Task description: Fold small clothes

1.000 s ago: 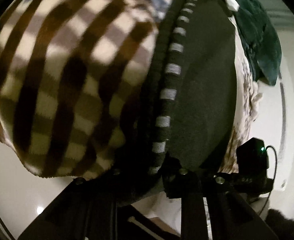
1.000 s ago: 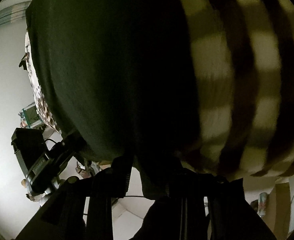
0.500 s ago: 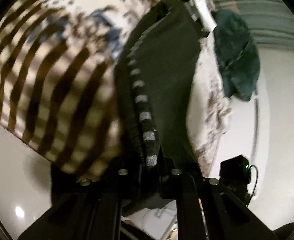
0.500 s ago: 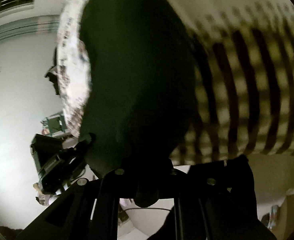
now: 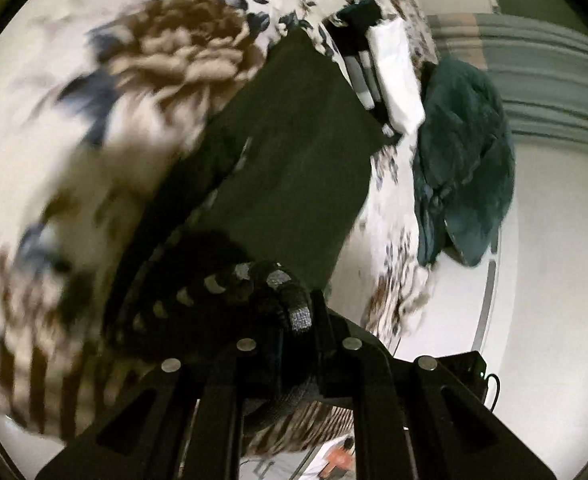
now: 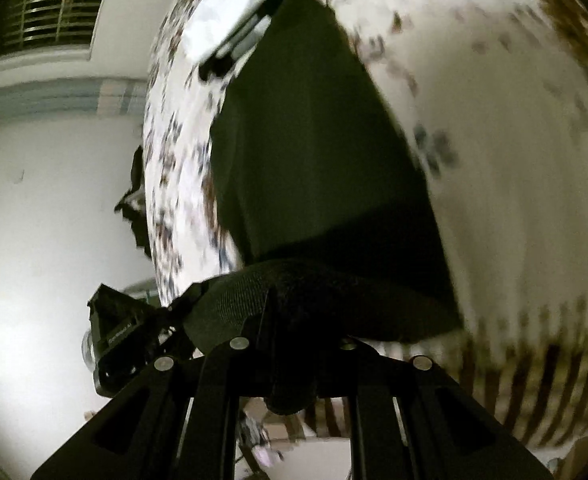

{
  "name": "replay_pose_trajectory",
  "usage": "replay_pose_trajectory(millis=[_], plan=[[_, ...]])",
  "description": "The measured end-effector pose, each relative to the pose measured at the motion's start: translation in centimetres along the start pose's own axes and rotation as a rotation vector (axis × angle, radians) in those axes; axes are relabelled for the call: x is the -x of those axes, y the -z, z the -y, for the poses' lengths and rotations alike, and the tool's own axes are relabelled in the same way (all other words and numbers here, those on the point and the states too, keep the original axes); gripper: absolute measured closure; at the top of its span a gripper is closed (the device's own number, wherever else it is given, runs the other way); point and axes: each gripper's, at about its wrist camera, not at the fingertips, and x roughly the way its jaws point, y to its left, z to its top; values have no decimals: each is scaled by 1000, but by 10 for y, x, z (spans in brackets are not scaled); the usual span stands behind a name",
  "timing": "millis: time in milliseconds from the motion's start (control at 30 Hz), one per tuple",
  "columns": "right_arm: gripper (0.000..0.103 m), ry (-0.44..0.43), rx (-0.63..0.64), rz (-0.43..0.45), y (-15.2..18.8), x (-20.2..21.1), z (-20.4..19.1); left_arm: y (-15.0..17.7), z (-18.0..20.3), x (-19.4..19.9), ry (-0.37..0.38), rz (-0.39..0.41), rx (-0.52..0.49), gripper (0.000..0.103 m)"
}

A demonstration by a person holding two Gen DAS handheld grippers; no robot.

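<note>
A dark garment (image 5: 294, 168) with a grey-and-black striped trim (image 5: 213, 284) lies stretched over a floral bed cover (image 5: 141, 80). My left gripper (image 5: 289, 328) is shut on its striped edge, pinching bunched fabric. In the right wrist view the same dark garment (image 6: 318, 168) runs away from my right gripper (image 6: 289, 320), which is shut on another bunched edge of it. Both grippers hold the near end; the far end rests on the bed.
A folded white and striped pile (image 5: 390, 80) lies at the garment's far end, and shows in the right wrist view (image 6: 233, 20). A teal garment (image 5: 466, 160) lies at the bed's right edge. White floor (image 5: 542, 280) lies beyond. A window (image 6: 45, 16) is at upper left.
Both grippers have pulled back and up with the dark garment. The striped bed-cover border that filled the views has dropped to the bottom, and the garment now lies stretched out ahead.
</note>
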Motion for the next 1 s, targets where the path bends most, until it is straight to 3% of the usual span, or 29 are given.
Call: replay_pose_trajectory(millis=[333, 500, 633, 700, 767, 833, 900, 1000], plan=[[91, 56, -29, 79, -161, -40, -41, -136, 49, -55, 16, -4, 25, 94], [91, 92, -64, 96, -231, -65, -49, -194, 52, -92, 2, -24, 71, 93], [86, 38, -180, 83, -281, -83, -38, -228, 38, -118, 37, -62, 165, 88], [80, -8, -228, 84, -293, -87, -32, -235, 34, -119, 98, -58, 196, 69], [62, -56, -244, 106, -301, -87, -28, -241, 32, -119, 163, -36, 215, 51], [54, -87, -238, 138, -303, -83, -26, -246, 29, -118, 215, -20, 244, 48], [49, -84, -233, 146, -303, -79, -24, -252, 29, -116, 209, -16, 229, 48], [41, -27, -181, 152, -303, -67, -25, -252, 41, -101, 141, 5, 97, 48]])
